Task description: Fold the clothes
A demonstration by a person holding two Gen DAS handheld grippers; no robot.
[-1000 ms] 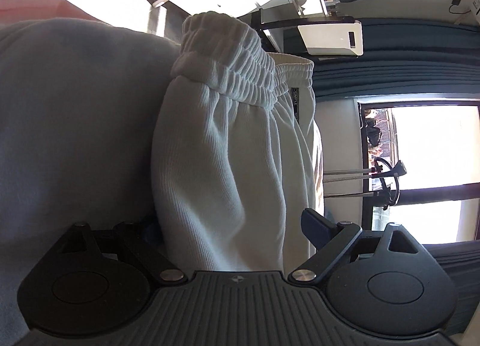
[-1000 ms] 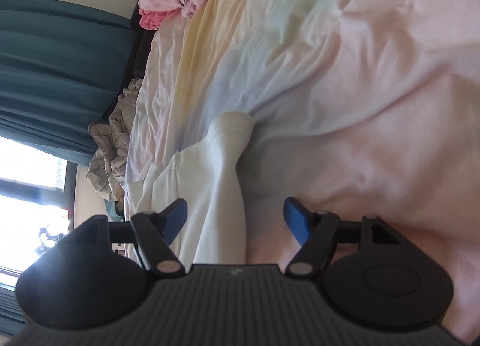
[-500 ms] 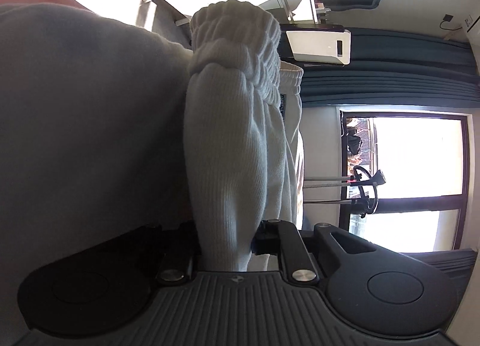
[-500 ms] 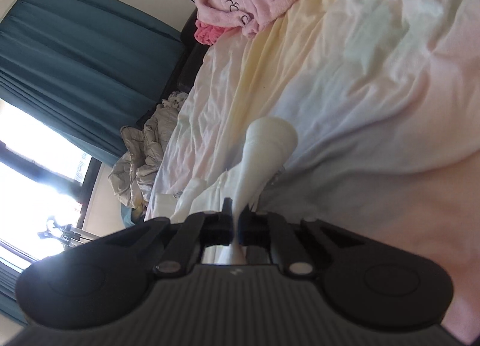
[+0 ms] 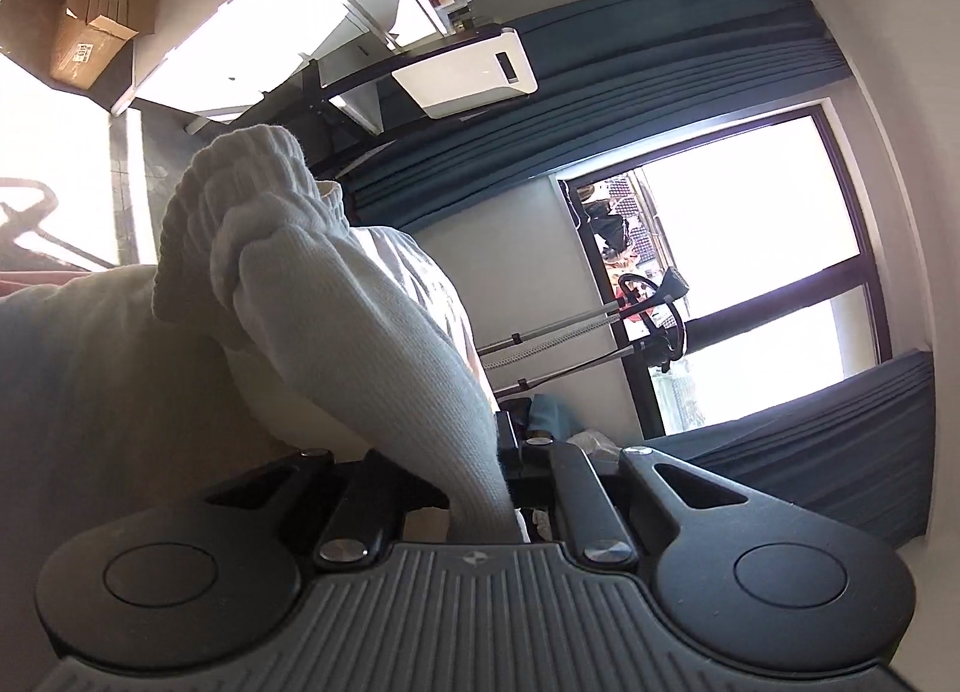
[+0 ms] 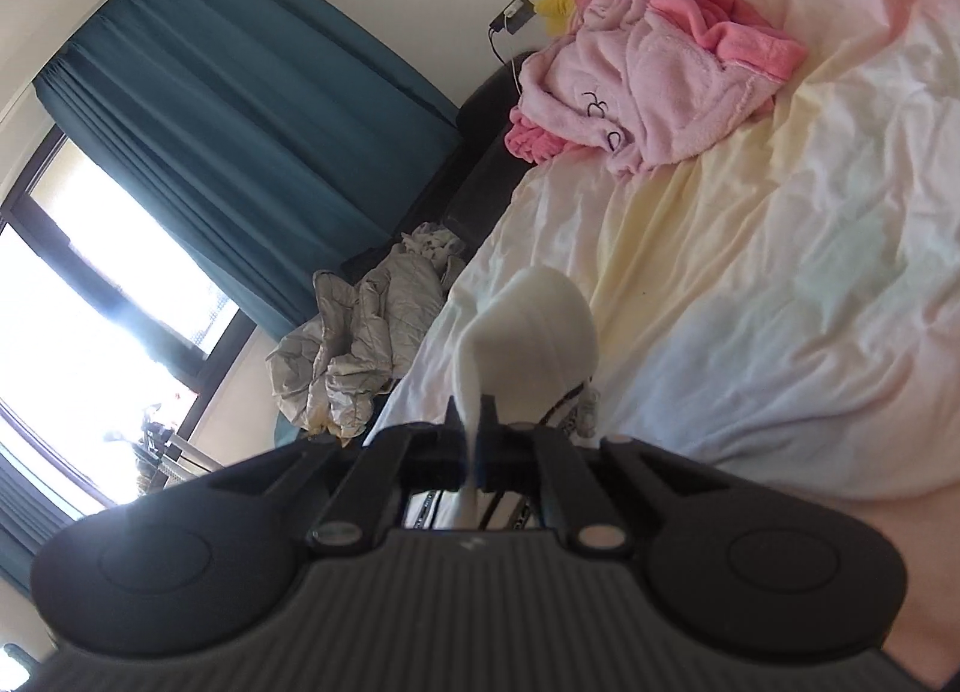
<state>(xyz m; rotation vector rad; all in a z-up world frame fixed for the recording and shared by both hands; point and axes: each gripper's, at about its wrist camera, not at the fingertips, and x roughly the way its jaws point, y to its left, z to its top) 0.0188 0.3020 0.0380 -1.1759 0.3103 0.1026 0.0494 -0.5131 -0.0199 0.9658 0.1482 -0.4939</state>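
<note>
A pair of white ribbed sweatpants (image 5: 360,332) with a gathered elastic waistband (image 5: 240,212) fills the left wrist view. My left gripper (image 5: 480,470) is shut on the cloth near the waistband and holds it raised. In the right wrist view my right gripper (image 6: 477,452) is shut on the leg end of the white sweatpants (image 6: 534,326), lifted above the pastel bedsheet (image 6: 780,302).
A pink fleece robe (image 6: 648,86) lies at the head of the bed. A crumpled grey quilt (image 6: 360,326) sits beside the bed by teal curtains (image 6: 240,122). A cardboard box (image 5: 96,14), a white appliance (image 5: 468,74) and a window (image 5: 750,272) are in the room.
Both grippers closed on the sweatpants, left near the waistband and right on the leg, and lifted the cloth off the bed.
</note>
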